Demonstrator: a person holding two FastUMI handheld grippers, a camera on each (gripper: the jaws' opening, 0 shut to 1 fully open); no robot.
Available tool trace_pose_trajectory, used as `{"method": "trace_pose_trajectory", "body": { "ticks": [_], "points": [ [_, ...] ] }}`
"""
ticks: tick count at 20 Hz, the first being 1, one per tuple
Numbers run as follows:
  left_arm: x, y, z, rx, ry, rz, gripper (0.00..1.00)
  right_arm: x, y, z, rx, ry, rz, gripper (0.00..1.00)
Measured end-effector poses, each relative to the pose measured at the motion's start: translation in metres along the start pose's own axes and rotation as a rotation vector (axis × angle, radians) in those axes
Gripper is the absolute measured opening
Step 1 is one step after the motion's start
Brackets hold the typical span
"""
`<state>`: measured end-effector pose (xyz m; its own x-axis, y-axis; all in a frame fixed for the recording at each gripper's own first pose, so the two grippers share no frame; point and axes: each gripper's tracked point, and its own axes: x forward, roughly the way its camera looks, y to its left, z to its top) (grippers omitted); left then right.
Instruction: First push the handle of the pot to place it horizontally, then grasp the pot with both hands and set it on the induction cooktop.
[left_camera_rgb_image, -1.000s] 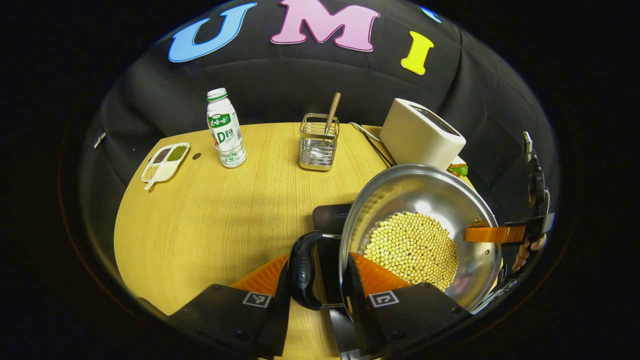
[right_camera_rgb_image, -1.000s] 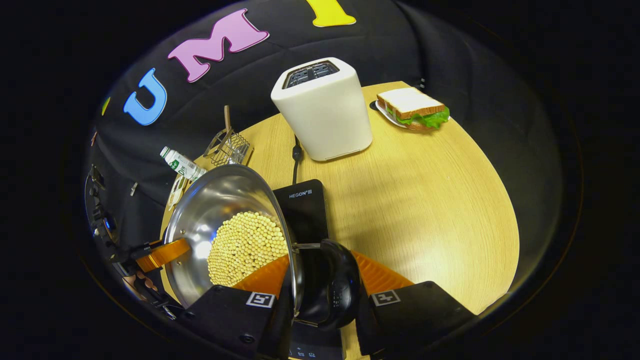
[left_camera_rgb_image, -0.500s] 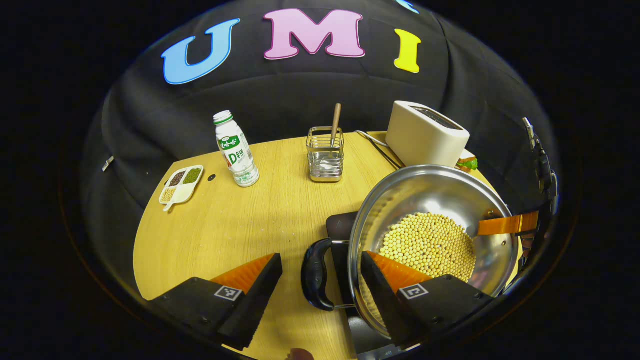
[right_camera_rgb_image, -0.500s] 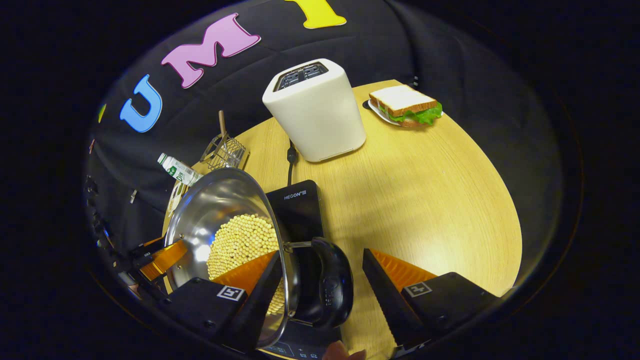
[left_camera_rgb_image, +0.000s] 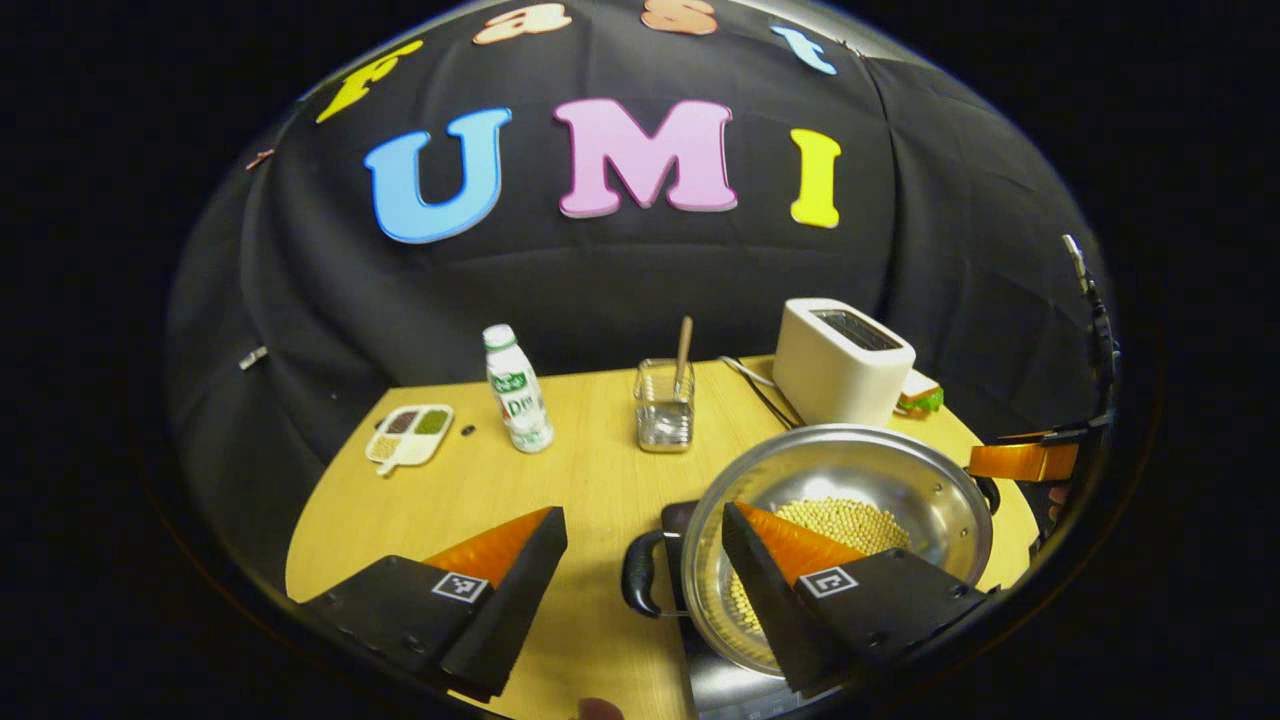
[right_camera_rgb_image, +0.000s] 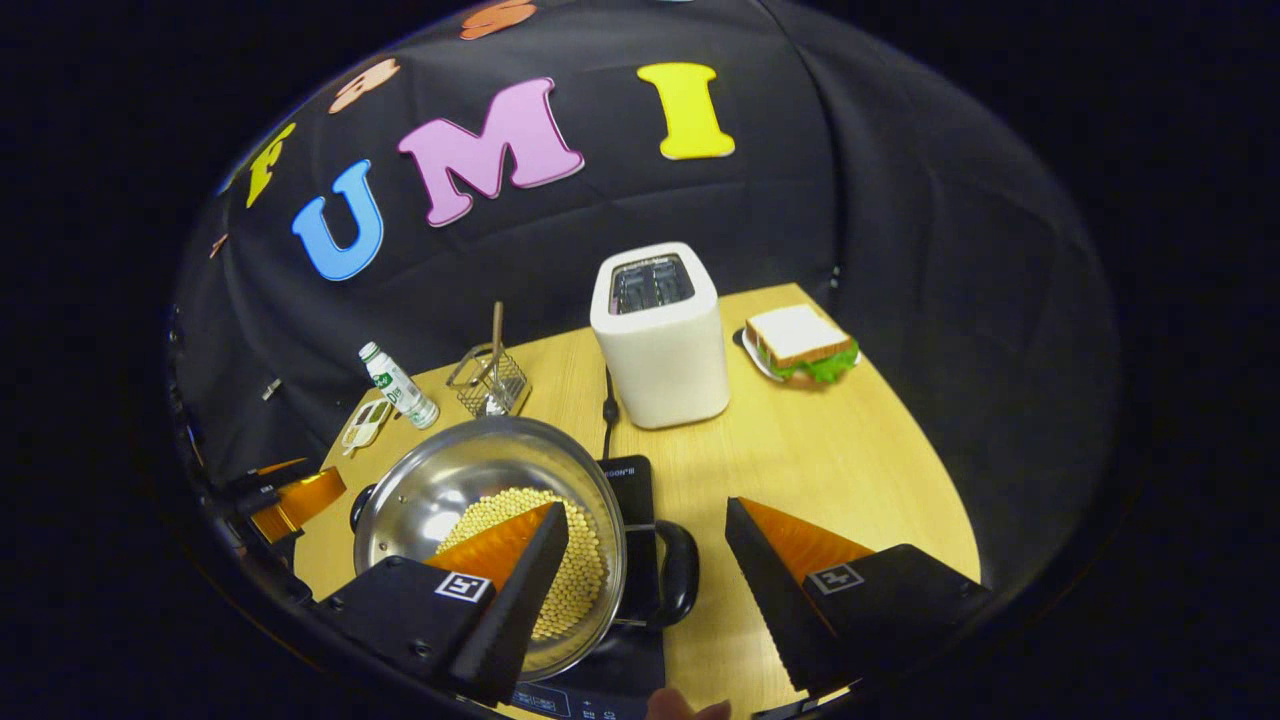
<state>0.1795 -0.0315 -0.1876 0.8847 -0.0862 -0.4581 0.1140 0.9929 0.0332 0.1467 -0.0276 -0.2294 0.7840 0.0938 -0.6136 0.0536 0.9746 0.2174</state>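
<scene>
Left gripper view: left gripper (left_camera_rgb_image: 640, 530) and right gripper (right_camera_rgb_image: 645, 530) both released, raised above pot (left_camera_rgb_image: 860, 480).

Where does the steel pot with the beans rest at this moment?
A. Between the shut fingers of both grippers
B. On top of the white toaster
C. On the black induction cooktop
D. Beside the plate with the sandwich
C. The pot sits on the induction cooktop, and the left gripper and right gripper are both open, with the pot's side handles in their gaps.
</scene>
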Motion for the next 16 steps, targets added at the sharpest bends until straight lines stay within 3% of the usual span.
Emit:
{"method": "trace_pose_trajectory", "body": {
  "ticks": [8, 16],
  "points": [
    [-0.091, 0.017, 0.058, -0.069, -0.273, 0.039, 0.97, -0.099, 0.013, 0.08, -0.101, -0.359, -0.005, 0.98],
    [-0.17, 0.014, 0.071, -0.054, -0.441, 0.066, 0.96, -0.184, 0.023, 0.1, -0.159, -0.611, -0.003, 0.98]
  ]
}}
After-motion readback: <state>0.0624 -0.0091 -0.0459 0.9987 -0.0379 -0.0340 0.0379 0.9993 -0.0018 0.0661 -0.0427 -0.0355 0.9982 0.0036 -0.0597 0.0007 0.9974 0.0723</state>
